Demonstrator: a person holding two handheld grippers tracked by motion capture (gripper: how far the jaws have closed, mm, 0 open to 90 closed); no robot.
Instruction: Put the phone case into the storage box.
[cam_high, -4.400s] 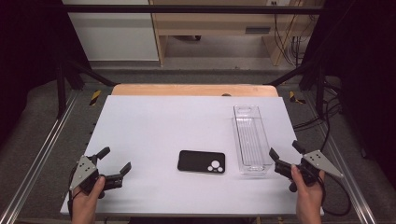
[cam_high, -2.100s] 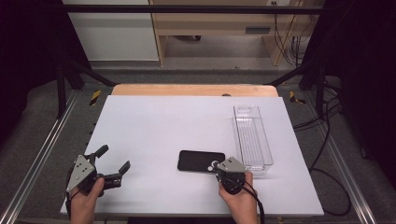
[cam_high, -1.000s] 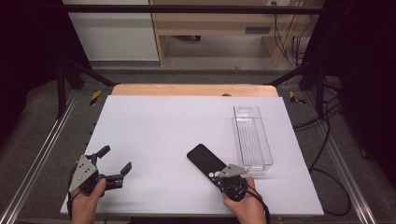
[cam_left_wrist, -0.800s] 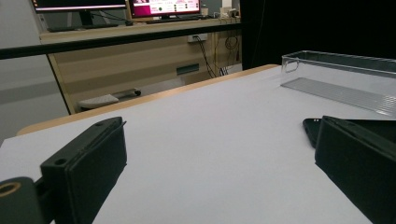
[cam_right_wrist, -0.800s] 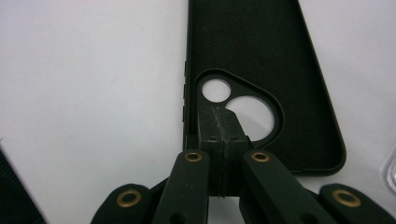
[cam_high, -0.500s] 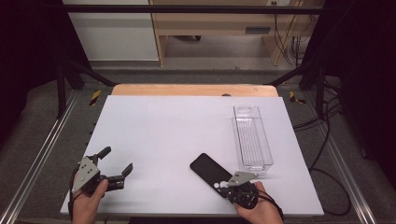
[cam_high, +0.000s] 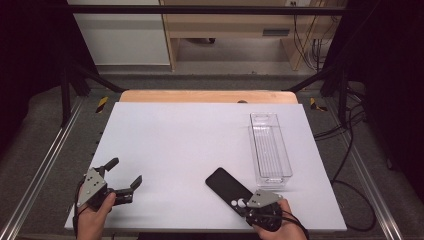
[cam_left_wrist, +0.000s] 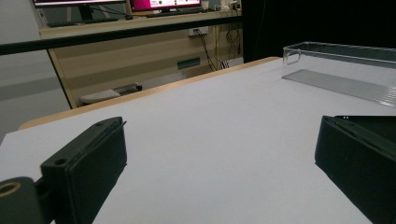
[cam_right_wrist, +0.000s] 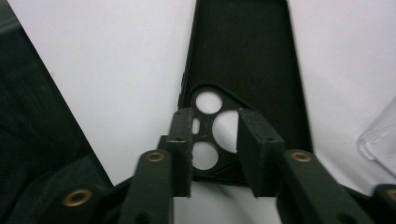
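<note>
Right gripper (cam_right_wrist: 215, 135) is opening just above the phone case (cam_high: 229, 186), releasing it angled beside the clear tray (cam_high: 270, 150); left gripper (cam_high: 125, 177) is idling wide open, empty.

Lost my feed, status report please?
Right gripper fingers just opening over black phone case, no grip. Left gripper open, idle. Clear bin beside case; nothing in the way.

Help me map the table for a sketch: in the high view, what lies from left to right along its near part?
Left gripper → black phone case → right gripper → clear plastic tray.
</note>
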